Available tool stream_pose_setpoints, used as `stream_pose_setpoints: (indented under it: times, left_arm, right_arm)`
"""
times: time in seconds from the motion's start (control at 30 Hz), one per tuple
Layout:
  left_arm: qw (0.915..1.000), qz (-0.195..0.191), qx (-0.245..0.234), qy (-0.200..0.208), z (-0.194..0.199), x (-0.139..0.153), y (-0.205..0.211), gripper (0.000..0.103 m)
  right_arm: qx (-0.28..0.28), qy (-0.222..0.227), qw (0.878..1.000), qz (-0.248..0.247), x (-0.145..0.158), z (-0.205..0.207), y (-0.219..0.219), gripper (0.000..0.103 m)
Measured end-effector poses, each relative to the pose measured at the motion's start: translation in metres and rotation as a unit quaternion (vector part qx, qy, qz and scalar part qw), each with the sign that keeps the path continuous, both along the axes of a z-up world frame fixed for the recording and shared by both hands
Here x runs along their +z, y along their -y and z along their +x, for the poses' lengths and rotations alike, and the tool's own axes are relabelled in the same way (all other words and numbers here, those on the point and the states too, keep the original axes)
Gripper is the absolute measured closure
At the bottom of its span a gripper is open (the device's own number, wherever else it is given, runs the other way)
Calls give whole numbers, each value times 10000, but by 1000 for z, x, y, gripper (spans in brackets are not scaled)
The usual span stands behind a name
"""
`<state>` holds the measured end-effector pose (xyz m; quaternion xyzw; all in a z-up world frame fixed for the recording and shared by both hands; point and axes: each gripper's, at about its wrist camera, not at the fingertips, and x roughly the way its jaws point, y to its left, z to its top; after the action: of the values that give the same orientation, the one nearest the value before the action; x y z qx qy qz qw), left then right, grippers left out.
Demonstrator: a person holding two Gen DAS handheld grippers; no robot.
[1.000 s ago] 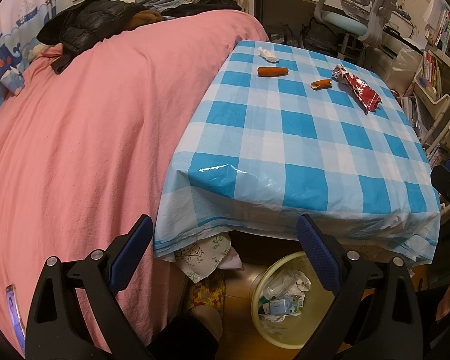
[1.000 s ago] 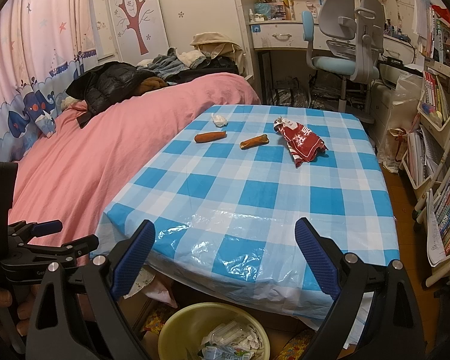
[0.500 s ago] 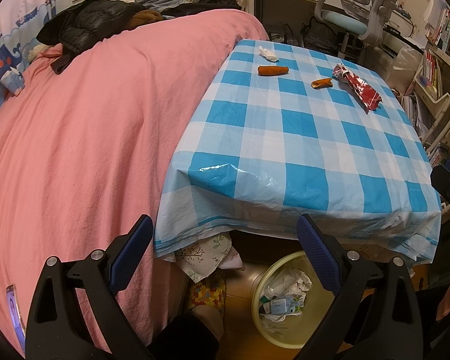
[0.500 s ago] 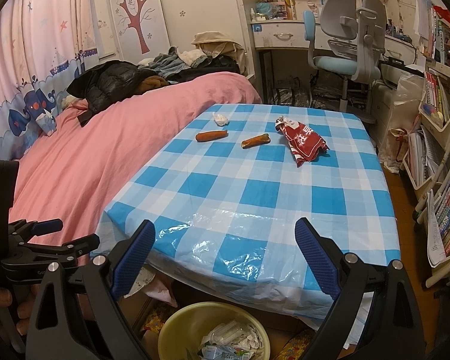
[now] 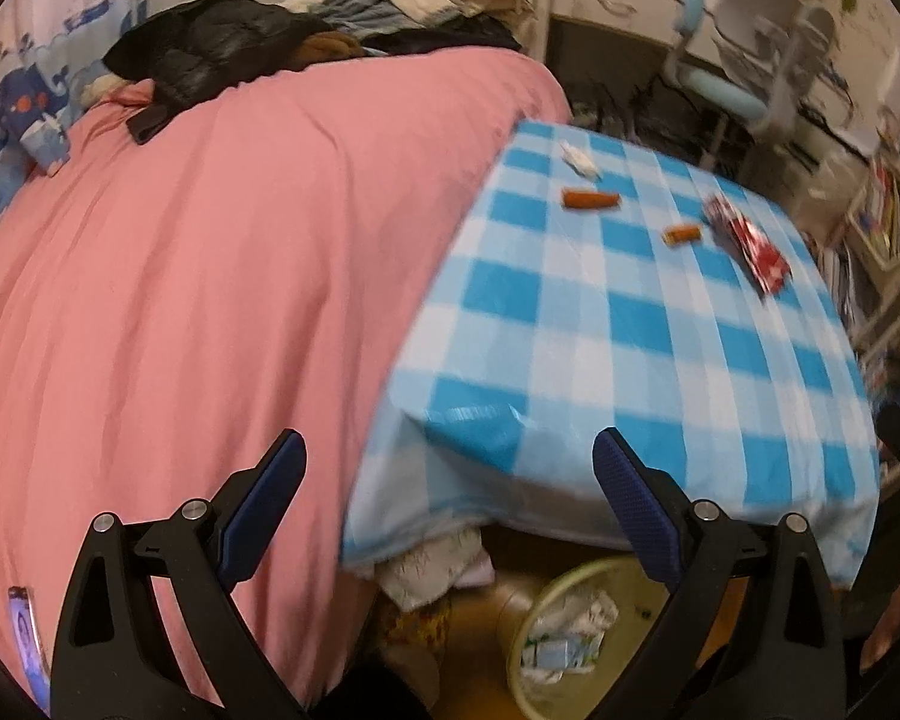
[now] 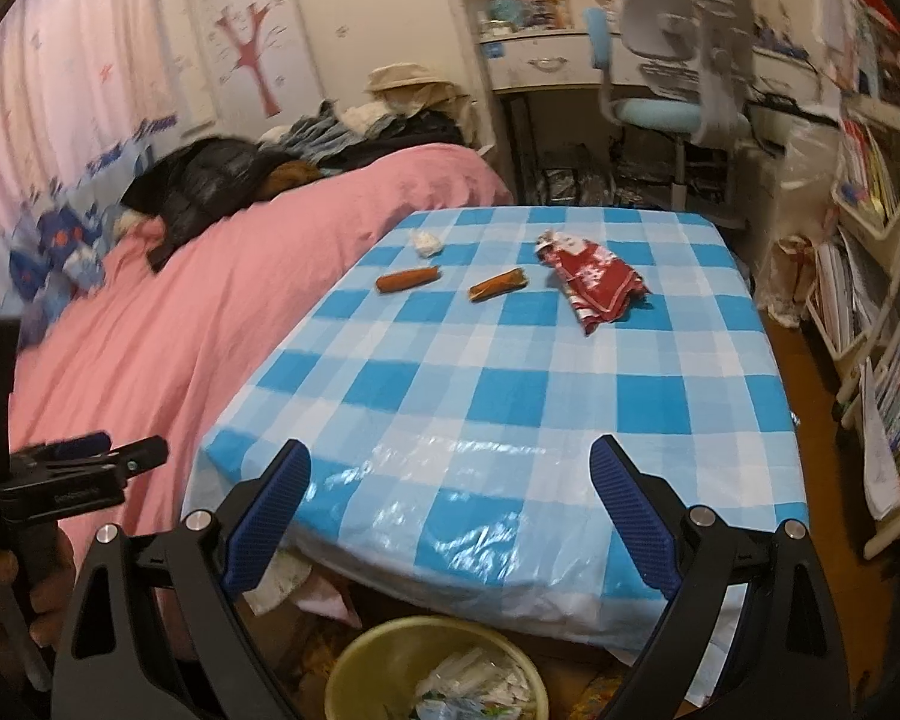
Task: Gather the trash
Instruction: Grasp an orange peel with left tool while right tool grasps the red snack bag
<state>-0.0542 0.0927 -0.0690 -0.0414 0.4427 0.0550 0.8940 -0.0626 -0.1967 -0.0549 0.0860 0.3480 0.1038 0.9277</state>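
Note:
On the blue-checked table (image 6: 498, 372) lie a red snack wrapper (image 6: 597, 279), two orange sausage-like pieces (image 6: 407, 279) (image 6: 498, 286) and a crumpled white tissue (image 6: 426, 242). The left wrist view shows the same wrapper (image 5: 750, 243), pieces (image 5: 591, 200) (image 5: 681, 234) and tissue (image 5: 579, 161). A yellow-green bin (image 6: 435, 669) (image 5: 561, 630) holding white trash stands on the floor under the table's near edge. My left gripper (image 5: 449, 474) and right gripper (image 6: 450, 480) are both open and empty, well short of the trash.
A pink-covered bed (image 5: 180, 270) with a pile of clothes (image 6: 222, 180) borders the table's left side. A desk chair (image 6: 672, 78) stands behind it, bookshelves (image 6: 870, 276) to the right. The left gripper's body (image 6: 60, 480) shows at the right view's left edge.
The left wrist view has swung left and is blurred, so the table sits further right. The right view has moved a little closer to the table. Both grippers stay open.

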Motion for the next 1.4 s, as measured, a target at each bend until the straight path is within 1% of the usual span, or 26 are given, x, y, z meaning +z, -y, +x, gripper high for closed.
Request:
stream_pose_setpoints:
  times: [0.1,0.2,0.27,0.33,0.5,0.53,0.57,0.63,0.73,0.83,0.97,1.1,1.27,1.4]
  left_arm:
    - [9997,-177,132,43,16,2,-12,10]
    - [9994,-298,170,81,32,3,-13,10]
    - [9994,-298,104,106,46,3,-7,10]
    - [9996,-236,-38,135,60,3,2,10]
    - [9981,117,-582,187,104,3,33,10]
    - [9978,146,-599,244,112,2,37,10]
    - [9971,215,-687,237,122,2,42,10]
    - [9960,342,-795,215,144,-1,54,10]
    - [9939,440,-1000,143,171,-6,68,10]
    - [9906,625,-1216,91,200,-14,84,10]
    - [9881,671,-1382,-58,237,-30,98,10]
    - [9871,647,-1464,-90,258,-36,104,10]
    - [9818,825,-1713,24,277,-38,117,10]
    - [9804,763,-1818,13,291,-42,123,10]
  right_arm:
    - [-211,13,9997,151,2,12,14,13]
    - [-262,65,9996,47,5,26,22,13]
    - [-267,88,9996,-41,6,35,25,13]
    - [-272,105,9995,-125,6,48,29,13]
    - [-253,114,9984,-483,1,86,37,13]
    - [-243,92,9981,-560,-3,97,40,13]
    - [-252,61,9979,-591,-6,104,41,13]
    - [-241,-146,9981,-547,-17,126,48,13]
    - [-318,-298,9976,-536,-29,149,55,13]
    - [-339,-395,9971,-561,-38,170,60,13]
    - [-314,-428,9959,-730,-47,193,62,13]
    - [-414,-517,9966,-492,-52,213,74,13]
    - [-403,-648,9966,-300,-58,230,81,13]
    - [-416,-788,9960,-115,-65,239,87,13]
